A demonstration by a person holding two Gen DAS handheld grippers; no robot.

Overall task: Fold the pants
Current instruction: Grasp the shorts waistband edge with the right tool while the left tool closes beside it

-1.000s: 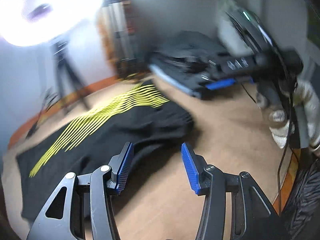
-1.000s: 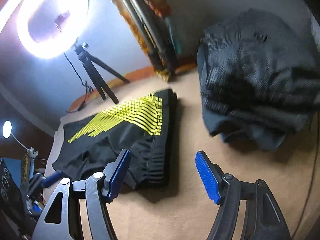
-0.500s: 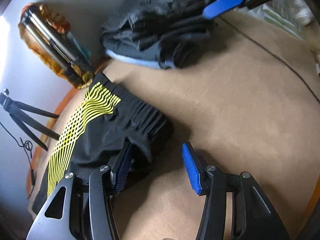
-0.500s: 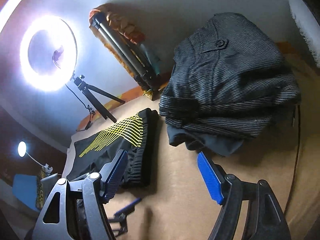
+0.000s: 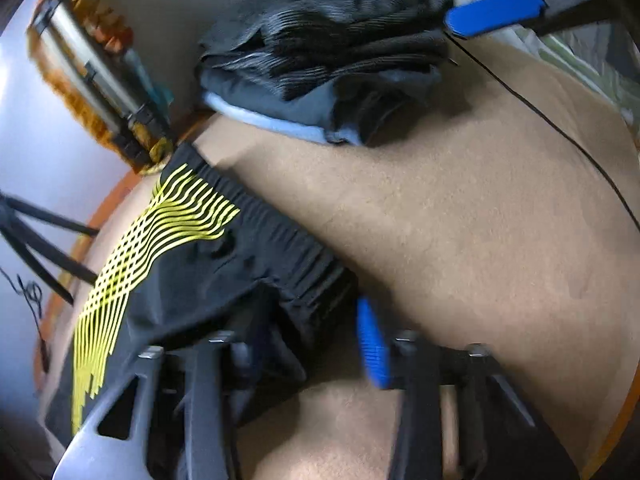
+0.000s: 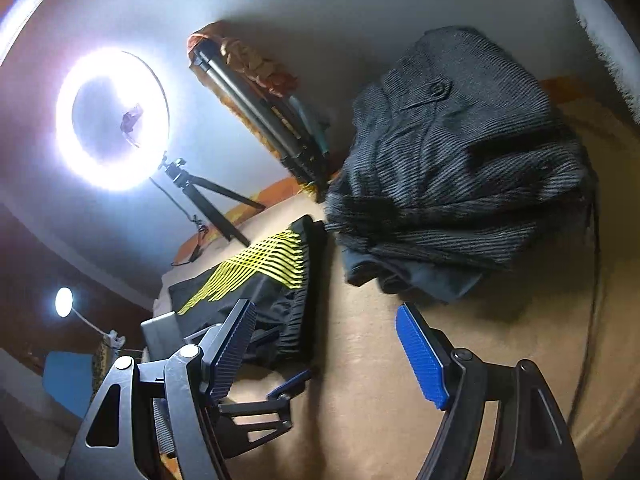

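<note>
Left wrist view: tan surface [image 5: 460, 232] fills most of the frame, orange trim along its left edge, white wall behind. Black shorts [image 5: 224, 272] with a yellow wave print lie flat at the left side, waistband facing the middle. Left gripper [image 5: 312, 340] is low at the waistband corner; its fingers are spread, the left one over the black fabric and blurred, the blue-padded right finger [image 5: 370, 340] just beside the waistband edge on bare surface. Not gripping anything visibly. Folded pile of dark clothes [image 5: 332, 52] sits at the far edge against the wall, well apart from the shorts, with open tan surface between them. Right gripper's blue finger shows at top right near the pile. A thin black cable [image 5: 560, 128] runs across the right side. A folded tripod [image 5: 100, 76] leans on the wall by the shorts' far corner.

Right wrist view: right gripper [image 6: 324, 340] hovers above the surface, fingers wide apart, nothing between them. Shorts [image 6: 256, 280] lie left of centre, the clothes pile [image 6: 460, 168] right of centre; a clear strip of surface separates them. Left gripper [image 6: 260, 396] is visible low at the near corner of the shorts. A lit ring light [image 6: 112, 120] on a stand is behind the surface; a small lamp [image 6: 64, 302] glows far left. No containers visible.
</note>
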